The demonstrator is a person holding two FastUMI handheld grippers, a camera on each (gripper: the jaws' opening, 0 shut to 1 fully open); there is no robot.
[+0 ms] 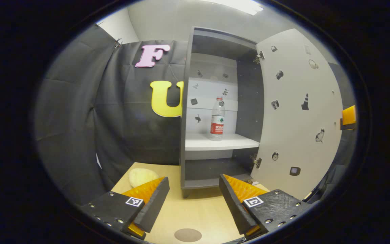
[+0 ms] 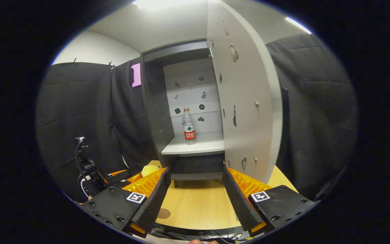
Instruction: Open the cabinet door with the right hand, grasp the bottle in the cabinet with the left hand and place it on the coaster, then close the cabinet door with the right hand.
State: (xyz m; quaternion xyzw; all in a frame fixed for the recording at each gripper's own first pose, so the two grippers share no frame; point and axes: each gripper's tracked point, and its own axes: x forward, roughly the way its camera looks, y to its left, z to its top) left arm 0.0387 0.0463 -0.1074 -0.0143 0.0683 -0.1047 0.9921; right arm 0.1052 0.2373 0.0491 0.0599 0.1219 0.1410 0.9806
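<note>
We see the cabinet door [image 1: 296, 112] swung open, bottle [image 1: 217, 118] upright on the shelf [image 1: 215, 142]. Left gripper [image 1: 194, 200] and right gripper [image 2: 196, 196] both gape wide, empty, above the table [image 1: 195, 210]; coaster [image 1: 188, 235] lies near.

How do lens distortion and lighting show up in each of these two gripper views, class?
Left gripper view: the fisheye bows the open cabinet door outward, a ceiling light burns out at the top, and the bottle stays sharp. Right gripper view: the door's edge curves strongly, bright ceiling glare washes out the top, and the cabinet's lower compartment sits in shadow.
</note>
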